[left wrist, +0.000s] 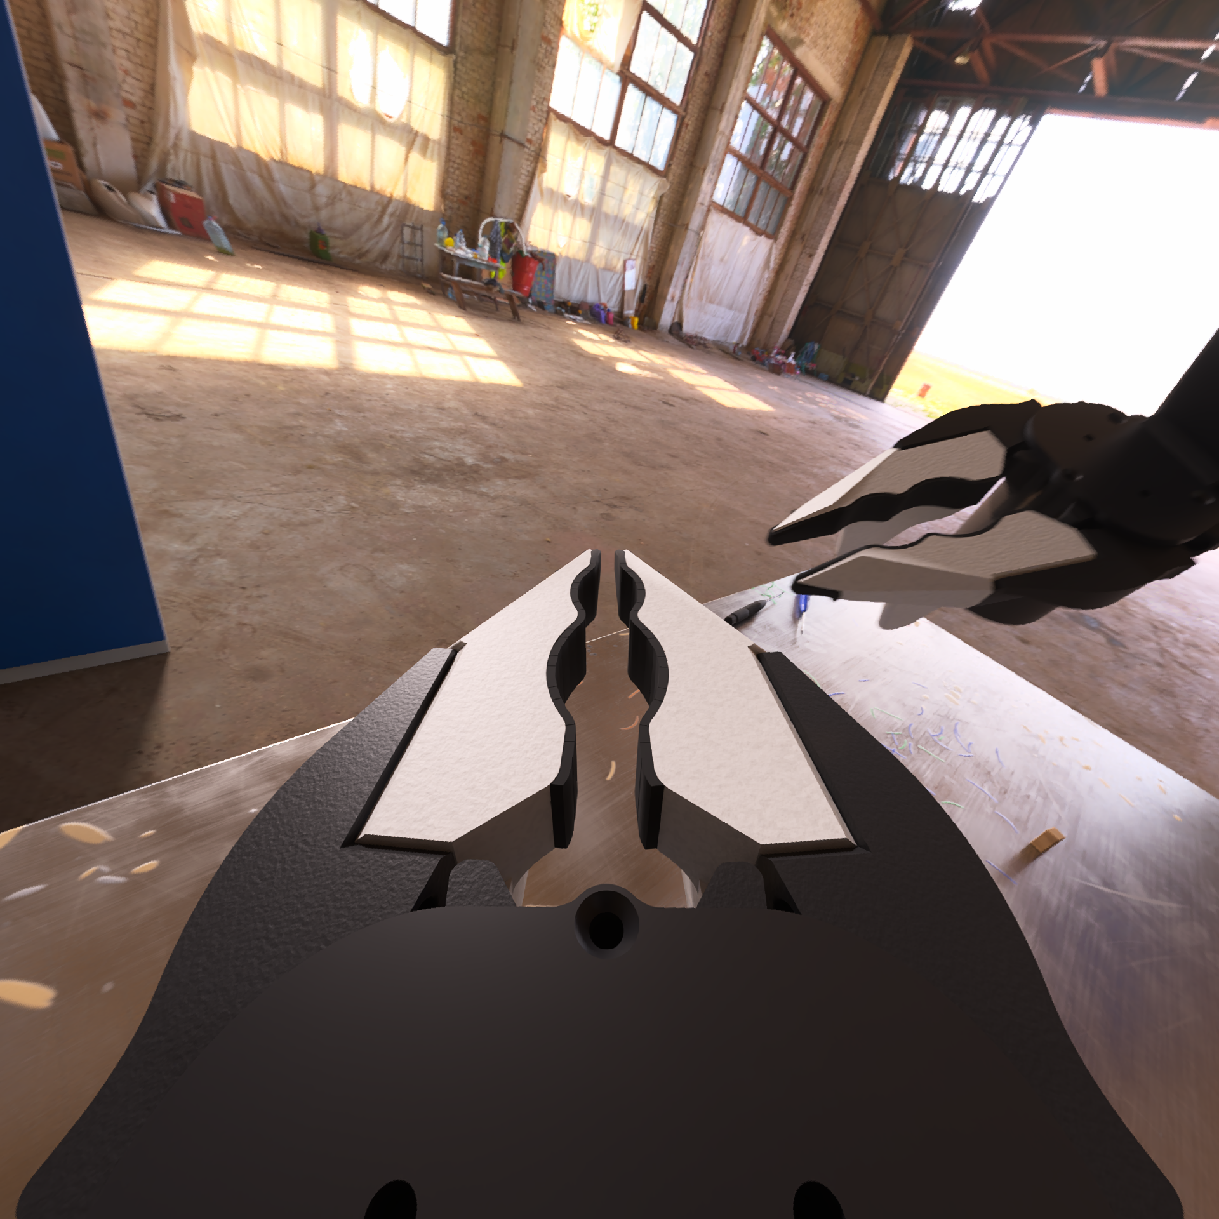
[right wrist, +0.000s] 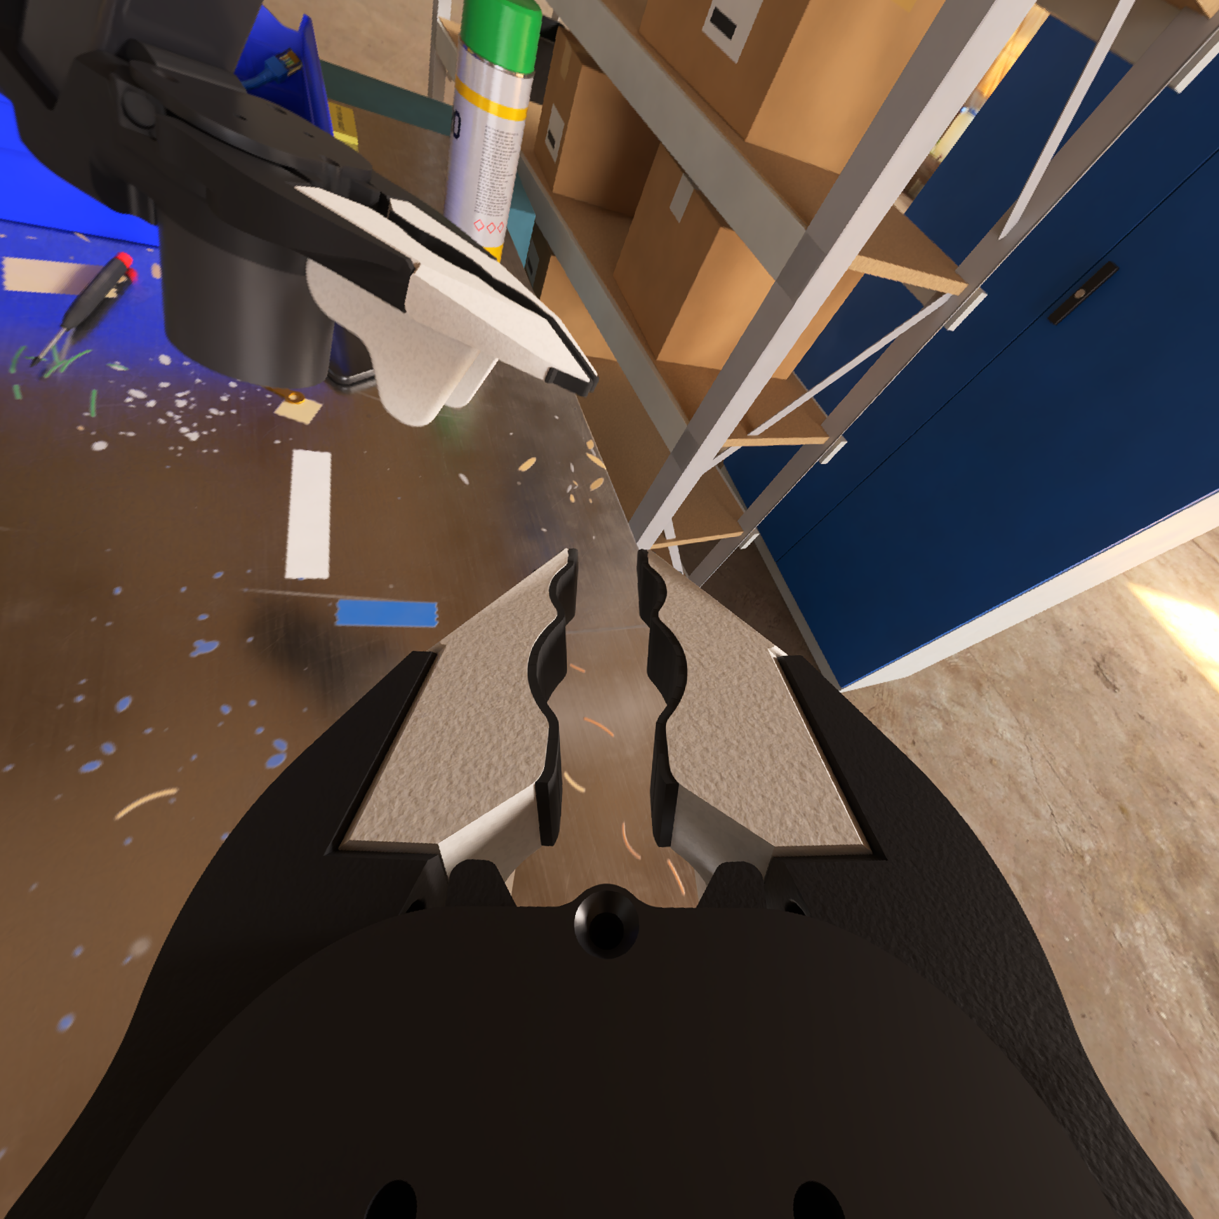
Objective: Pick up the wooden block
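Note:
The wooden block (left wrist: 1042,844) is a small tan piece lying on the worn tabletop (left wrist: 1088,956), right of my left gripper and apart from it. My left gripper (left wrist: 607,557) hangs above the table with its fingertips almost touching and nothing between them. My right gripper (left wrist: 785,561) comes in from the right, above the table's far edge, slightly open and empty. In the right wrist view my right gripper (right wrist: 605,557) shows a clear gap between its tips, and the left gripper (right wrist: 570,379) is at the upper left, shut. A small tan piece (right wrist: 297,409) lies under it; I cannot tell if it is the block.
A black pen (left wrist: 745,612) and a blue pen (left wrist: 801,601) lie near the table's far edge. A green-capped spray can (right wrist: 491,125), a screwdriver (right wrist: 92,303), white tape (right wrist: 308,514) and blue tape (right wrist: 386,613) are on the table. A shelf with cardboard boxes (right wrist: 725,198) and a blue cabinet (right wrist: 1055,429) stand beyond it.

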Robot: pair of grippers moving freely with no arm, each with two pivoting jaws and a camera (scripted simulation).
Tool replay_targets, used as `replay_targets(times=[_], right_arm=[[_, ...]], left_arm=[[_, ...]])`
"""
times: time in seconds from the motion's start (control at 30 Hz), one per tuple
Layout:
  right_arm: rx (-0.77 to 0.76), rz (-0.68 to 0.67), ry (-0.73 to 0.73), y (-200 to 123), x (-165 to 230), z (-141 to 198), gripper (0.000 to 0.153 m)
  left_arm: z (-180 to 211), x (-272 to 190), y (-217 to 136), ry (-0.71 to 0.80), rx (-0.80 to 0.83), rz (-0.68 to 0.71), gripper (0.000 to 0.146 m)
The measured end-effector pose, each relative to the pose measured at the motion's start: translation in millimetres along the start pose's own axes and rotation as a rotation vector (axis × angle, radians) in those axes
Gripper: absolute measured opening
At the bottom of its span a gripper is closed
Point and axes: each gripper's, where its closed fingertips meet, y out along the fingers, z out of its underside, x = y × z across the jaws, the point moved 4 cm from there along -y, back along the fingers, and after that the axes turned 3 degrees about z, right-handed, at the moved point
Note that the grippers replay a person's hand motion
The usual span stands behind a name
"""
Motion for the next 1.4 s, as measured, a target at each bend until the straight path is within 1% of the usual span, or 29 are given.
replay_targets(times=[0.1, 0.17, 0.27, 0.37, 0.43, 0.53, 0.6, 0.63, 0.7, 0.77, 0.87, 0.97, 1.13, 1.3, 1.4], right_arm=[[0.035, -0.01, -0.038, -25, 1, -2, 0.022], [0.071, -0.004, -0.096, -51, 1, -3, 0.022], [0.145, 0.02, -0.16, -103, 0, 2, 0.022], [0.206, 0.06, -0.179, -169, -1, 14, 0.023], [0.269, 0.083, -0.178, -214, -1, 31, 0.023], [0.387, 0.102, -0.133, -275, 1, 67, 0.023], [0.441, 0.115, -0.074, -304, 5, 94, 0.023], [0.46, 0.102, -0.036, -313, 10, 108, 0.023], [0.5, 0.069, 0.025, -322, 23, 138, 0.023], [0.554, 0.03, 0.07, -322, 40, 169, 0.023], [0.63, -0.048, 0.1, -313, 68, 209, 0.023], [0.626, -0.12, 0.11, -294, 91, 235, 0.022], [0.613, -0.202, 0.145, -265, 117, 257, 0.02], [0.601, -0.227, 0.199, -255, 118, 266, 0.015], [0.613, -0.225, 0.195, -253, 118, 271, 0.011]], left_arm=[[-4, 4, -8, 0.031, 0.017, -0.048, 0.01], [-11, 4, -15, 0.05, 0.005, -0.073, 0.015], [-26, -2, -26, 0.065, -0.051, -0.08, 0.019], [-39, -14, -31, 0.106, -0.078, -0.078, 0.02], [-47, -25, -31, 0.146, -0.08, -0.073, 0.02], [-56, -47, -28, 0.219, -0.067, -0.059, 0.02], [-61, -65, -23, 0.269, -0.054, -0.038, 0.02], [-63, -75, -20, 0.291, -0.05, -0.021, 0.02], [-67, -96, -14, 0.331, -0.045, 0.015, 0.02], [-69, -118, -7, 0.376, -0.033, 0.052, 0.02], [-67, -153, 5, 0.472, 0.011, 0.096, 0.019], [-60, -177, 17, 0.567, 0.064, 0.1, 0.019], [-49, -199, 30, 0.609, 0.097, 0.151, 0.019], [-41, -204, 38, 0.632, 0.133, 0.163, 0.018], [-41, -204, 38, 0.653, 0.143, 0.147, 0.018]])
